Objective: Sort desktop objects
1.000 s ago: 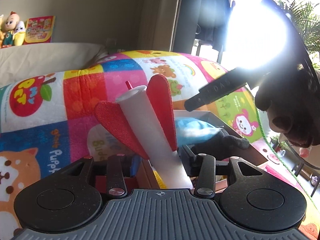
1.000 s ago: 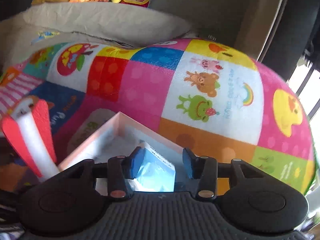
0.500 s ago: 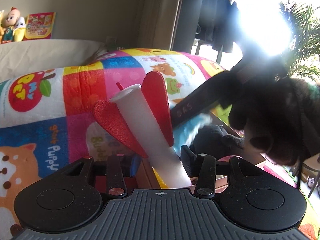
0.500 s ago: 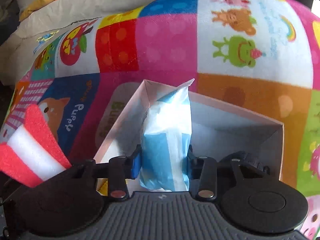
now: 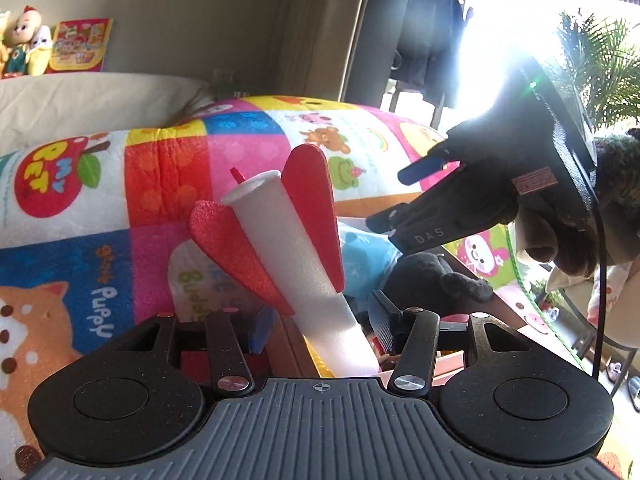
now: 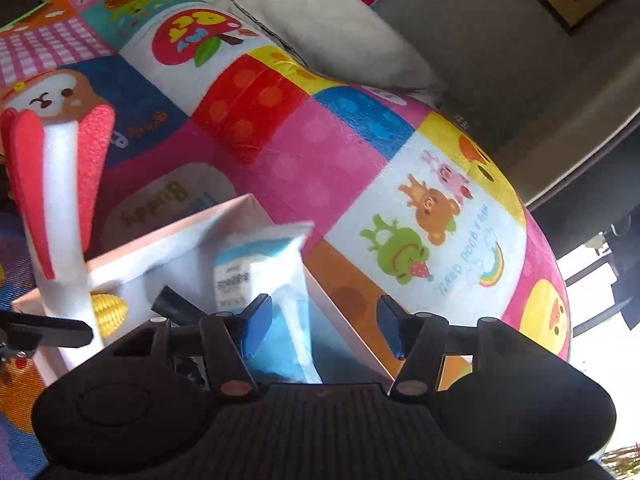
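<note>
A white foam rocket (image 5: 280, 240) with red fins stands tilted in the pink-edged box (image 6: 132, 244), its shaft between the fingers of my left gripper (image 5: 320, 320). Those jaws are opening and a gap shows on each side of the shaft. My right gripper (image 6: 324, 320) hangs over the box, its jaws opening. The blue-and-white packet (image 6: 276, 280) leans by its left pad, far from the right one. In the left wrist view the right gripper (image 5: 400, 196) reaches in from the right above the blue packet (image 5: 364, 260).
A black plush toy (image 5: 432, 280) and a yellow corn toy (image 6: 108, 312) lie in the box. A bright cartoon-print mat (image 6: 320, 140) bulges behind it, with a beige cushion (image 5: 80, 100) beyond. A person's hand (image 5: 552, 248) holds the right gripper against the window glare.
The right gripper rolled and its jaws spread away from the packet it had gripped. The left jaws widened off the rocket's shaft. The rocket stays tilted in place.
</note>
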The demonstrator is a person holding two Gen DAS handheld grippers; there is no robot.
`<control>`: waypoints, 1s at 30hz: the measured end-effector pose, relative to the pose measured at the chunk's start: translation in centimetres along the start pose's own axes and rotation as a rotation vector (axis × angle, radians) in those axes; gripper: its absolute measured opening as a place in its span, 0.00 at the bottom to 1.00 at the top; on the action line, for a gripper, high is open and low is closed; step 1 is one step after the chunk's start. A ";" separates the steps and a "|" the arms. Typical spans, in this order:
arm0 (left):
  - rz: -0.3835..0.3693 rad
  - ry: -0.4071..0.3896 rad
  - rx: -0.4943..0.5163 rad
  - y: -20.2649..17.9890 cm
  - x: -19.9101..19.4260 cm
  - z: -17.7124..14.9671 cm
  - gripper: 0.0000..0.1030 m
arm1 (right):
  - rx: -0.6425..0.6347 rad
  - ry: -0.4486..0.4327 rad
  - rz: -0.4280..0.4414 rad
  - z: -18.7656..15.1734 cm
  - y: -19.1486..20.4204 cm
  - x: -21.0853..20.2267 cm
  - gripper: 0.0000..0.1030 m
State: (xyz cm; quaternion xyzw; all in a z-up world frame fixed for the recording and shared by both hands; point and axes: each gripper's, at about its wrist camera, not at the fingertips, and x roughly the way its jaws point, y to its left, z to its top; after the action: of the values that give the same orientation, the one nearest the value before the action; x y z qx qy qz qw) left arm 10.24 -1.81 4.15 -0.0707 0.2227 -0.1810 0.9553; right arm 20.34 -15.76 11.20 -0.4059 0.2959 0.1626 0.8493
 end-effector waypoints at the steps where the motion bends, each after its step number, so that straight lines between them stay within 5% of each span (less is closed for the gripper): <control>1: -0.002 0.001 0.000 0.0 0.0 0.0 0.55 | 0.034 0.012 0.014 -0.2 -0.3 0.3 0.53; 5: -0.008 0.005 0.005 -0.2 0.0 0.0 0.56 | 0.257 -0.004 0.127 -0.1 -1.6 1.6 0.23; 9: -0.015 0.017 0.011 -0.4 -0.3 0.1 0.59 | 0.377 -0.024 0.253 0.6 -0.5 3.9 0.17; 12: -0.017 0.027 0.004 -0.2 -0.1 0.4 0.62 | 0.318 -0.052 0.232 1.0 0.5 3.6 0.17; 15: -0.038 0.039 -0.005 -0.4 1.1 1.6 0.62 | 0.447 -0.036 0.245 0.2 -2.2 2.4 0.17; 17: -0.086 0.058 -0.007 -1.1 2.9 3.0 0.67 | 0.489 -0.067 0.220 -0.6 -3.9 0.7 0.22; 18: -0.127 0.079 -0.003 -1.5 4.0 3.7 0.77 | 0.501 -0.095 0.185 -1.1 -4.6 -0.4 0.24; 20: -0.180 0.097 0.011 -2.3 5.9 4.8 0.80 | 0.537 -0.137 0.120 -1.8 -6.1 -2.3 0.38; 24: -0.092 0.017 0.015 -1.7 4.2 5.8 0.88 | 0.623 -0.182 0.082 -3.6 -8.2 -5.1 0.45; 30: 0.068 -0.050 -0.002 0.6 -2.0 3.8 0.94 | 0.642 -0.192 0.271 -5.2 -5.2 -5.4 0.41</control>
State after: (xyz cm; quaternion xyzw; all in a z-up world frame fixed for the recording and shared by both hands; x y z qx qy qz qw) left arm 10.45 -0.33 8.20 -0.0686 0.2010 -0.1466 0.9661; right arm 16.98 -23.25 15.12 -0.0583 0.3021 0.2098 0.9281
